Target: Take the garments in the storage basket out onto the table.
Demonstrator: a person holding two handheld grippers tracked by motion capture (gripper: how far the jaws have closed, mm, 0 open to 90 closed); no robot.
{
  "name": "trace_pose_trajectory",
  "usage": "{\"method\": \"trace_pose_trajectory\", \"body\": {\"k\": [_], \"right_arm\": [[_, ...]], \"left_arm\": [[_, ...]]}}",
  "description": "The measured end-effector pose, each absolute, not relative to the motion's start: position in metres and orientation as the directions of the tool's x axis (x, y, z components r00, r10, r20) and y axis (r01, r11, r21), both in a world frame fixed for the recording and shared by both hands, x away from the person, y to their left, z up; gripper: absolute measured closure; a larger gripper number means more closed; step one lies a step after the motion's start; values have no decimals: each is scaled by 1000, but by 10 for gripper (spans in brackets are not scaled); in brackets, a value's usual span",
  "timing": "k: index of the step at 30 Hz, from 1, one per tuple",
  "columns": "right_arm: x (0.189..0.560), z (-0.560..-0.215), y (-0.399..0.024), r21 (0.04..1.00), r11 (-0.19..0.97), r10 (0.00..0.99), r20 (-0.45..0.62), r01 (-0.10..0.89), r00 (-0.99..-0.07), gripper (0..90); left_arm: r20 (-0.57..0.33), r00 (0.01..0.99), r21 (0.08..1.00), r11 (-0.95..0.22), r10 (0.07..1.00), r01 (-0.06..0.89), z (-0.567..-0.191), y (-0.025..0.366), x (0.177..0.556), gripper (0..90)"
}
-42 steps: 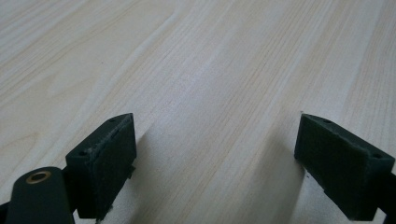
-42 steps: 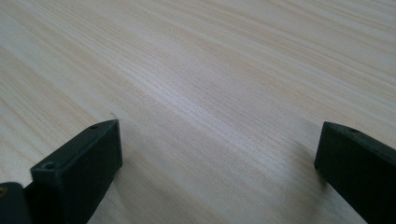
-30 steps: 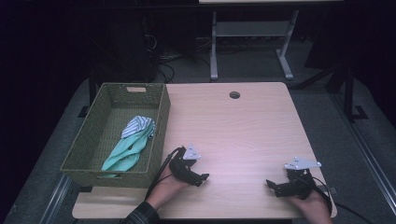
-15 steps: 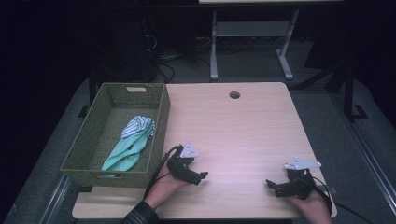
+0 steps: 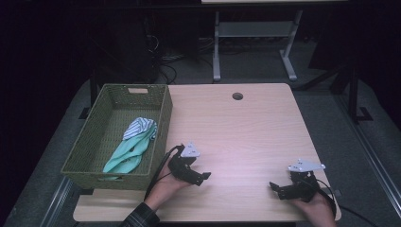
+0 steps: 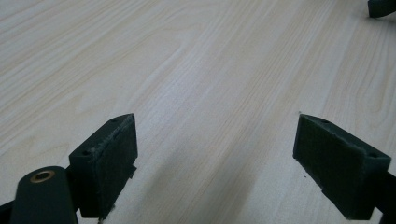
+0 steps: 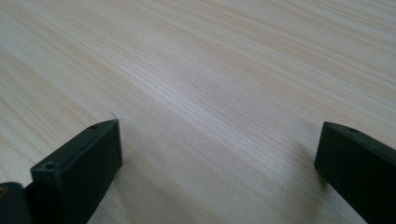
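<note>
My left gripper [image 5: 202,178] rests low on the wooden table [image 5: 246,127] near its front edge, just right of the green woven basket [image 5: 161,127]. Its jaws stand wide open over bare wood in the left gripper view [image 6: 215,156], nothing between them. My right gripper [image 5: 275,188] lies near the front right of the table, pointing left. It is open too, with bare wood between its fingers in the right gripper view [image 7: 217,163]. In the basket lies a teal cloth [image 5: 130,153] with a striped blue-and-white piece [image 5: 139,126] on its upper end.
A round cable hole [image 5: 237,96] sits near the table's far edge. Beyond the table stands a grey metal frame [image 5: 250,42] on a dark floor. The tip of the other gripper [image 6: 382,7] shows at the top right of the left gripper view.
The left gripper has shifted very slightly toward the front of the table. The right gripper has stayed where it was.
</note>
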State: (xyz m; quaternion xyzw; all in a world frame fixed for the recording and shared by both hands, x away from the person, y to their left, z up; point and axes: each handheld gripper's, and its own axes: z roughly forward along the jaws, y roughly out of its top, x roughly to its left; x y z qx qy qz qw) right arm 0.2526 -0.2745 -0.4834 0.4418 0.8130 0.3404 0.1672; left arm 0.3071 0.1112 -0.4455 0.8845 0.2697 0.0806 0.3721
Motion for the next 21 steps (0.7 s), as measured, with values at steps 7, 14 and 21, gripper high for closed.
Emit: {"method": "trace_pose_trajectory", "body": {"k": [7, 14, 21], "right_arm": [[253, -483, -275, 701, 379, 832, 28, 604, -554, 3], [253, -483, -275, 701, 379, 832, 29, 604, -554, 3], [253, -483, -275, 701, 379, 832, 29, 604, -554, 3]], "left_arm": [[-61, 841, 704, -574, 537, 418, -441, 112, 308, 131], [-66, 840, 708, -568, 538, 420, -436, 112, 309, 130], [-60, 842, 708, -572, 537, 415, -433, 111, 310, 130]]}}
